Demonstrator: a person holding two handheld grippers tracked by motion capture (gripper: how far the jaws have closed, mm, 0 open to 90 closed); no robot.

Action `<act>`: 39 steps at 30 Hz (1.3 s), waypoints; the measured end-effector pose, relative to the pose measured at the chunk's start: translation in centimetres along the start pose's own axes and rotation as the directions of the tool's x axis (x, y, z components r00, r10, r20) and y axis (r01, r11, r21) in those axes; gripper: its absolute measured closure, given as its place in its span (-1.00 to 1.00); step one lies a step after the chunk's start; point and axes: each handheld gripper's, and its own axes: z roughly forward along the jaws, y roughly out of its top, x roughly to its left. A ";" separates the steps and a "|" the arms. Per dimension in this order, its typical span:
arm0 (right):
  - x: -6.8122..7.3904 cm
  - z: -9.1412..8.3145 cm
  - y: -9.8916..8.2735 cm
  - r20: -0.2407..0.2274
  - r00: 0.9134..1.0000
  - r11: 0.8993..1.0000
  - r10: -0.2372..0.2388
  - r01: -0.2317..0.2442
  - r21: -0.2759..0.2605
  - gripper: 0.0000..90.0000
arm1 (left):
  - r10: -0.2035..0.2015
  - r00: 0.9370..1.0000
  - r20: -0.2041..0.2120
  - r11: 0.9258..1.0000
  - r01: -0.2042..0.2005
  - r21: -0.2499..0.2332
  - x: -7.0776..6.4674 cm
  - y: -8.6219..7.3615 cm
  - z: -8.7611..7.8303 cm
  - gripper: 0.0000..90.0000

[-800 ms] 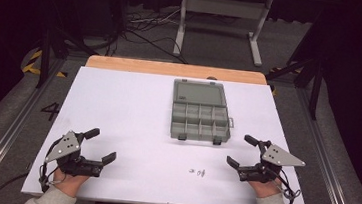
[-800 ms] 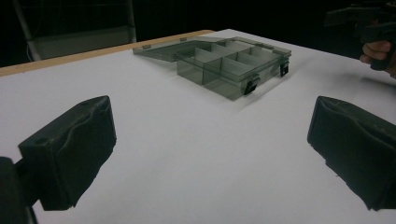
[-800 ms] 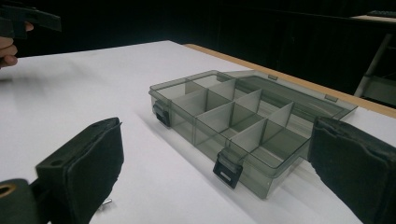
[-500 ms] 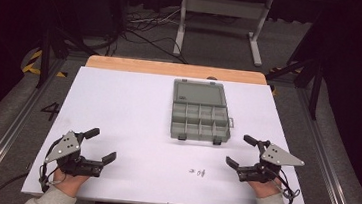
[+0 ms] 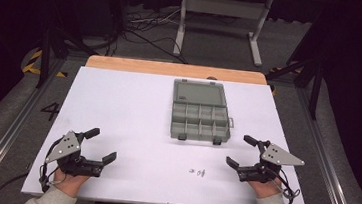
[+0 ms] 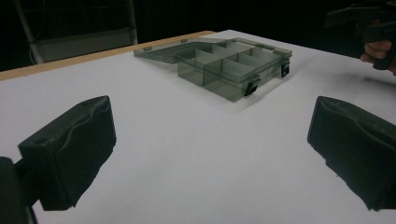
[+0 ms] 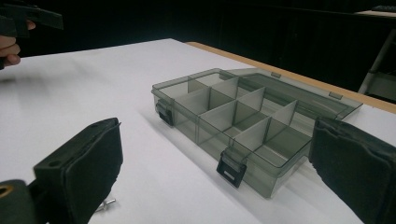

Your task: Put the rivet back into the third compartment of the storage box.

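Observation:
A grey see-through organiser box (image 5: pixel 200 111) lies open in the middle of the white table (image 5: pixel 133 107), its lid flat behind it and its compartments looking empty. My left gripper (image 5: pixel 100 144) rests near the front left edge, open, nothing between its jaws. At the front right, my right gripper (image 5: pixel 239 150) is open and holds nothing. In the left gripper view the box (image 6: pixel 229 65) lies ahead between the spread fingers (image 6: pixel 70 149). The right gripper view has the box (image 7: pixel 243 121) close in front, its two latches facing the gripper (image 7: pixel 215 168).
A small metal piece (image 7: pixel 106 204) lies on the table by the right gripper's left jaw; small marks or bits (image 5: pixel 197 172) lie in front of the box. A wooden strip (image 5: pixel 172 69) borders the far edge. Beyond it are a metal stand (image 5: pixel 223 5) and cables on the floor.

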 end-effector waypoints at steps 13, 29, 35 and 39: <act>0.2 0.2 1.3 -0.031 0.999 1.000 0.016 -0.016 -0.011 -0.93 | 0.007 1.000 -0.004 1.000 -0.007 0.005 0.0 0.0 -0.1 -0.96; 2.0 3.4 4.4 -0.148 0.989 1.000 0.014 -0.016 -0.014 -0.93 | 0.014 1.000 0.000 1.000 -0.014 0.013 -0.1 0.1 -0.1 -0.96; 2.6 4.5 5.0 -0.137 0.990 0.997 -0.036 0.046 0.067 -0.96 | 0.011 1.000 0.000 1.000 -0.011 0.014 0.0 0.1 0.0 -0.96; 3.0 5.1 5.6 -0.158 0.986 0.980 -0.053 0.082 0.184 -0.95 | 0.014 1.000 -0.003 1.000 -0.014 0.012 0.0 0.1 0.0 -0.96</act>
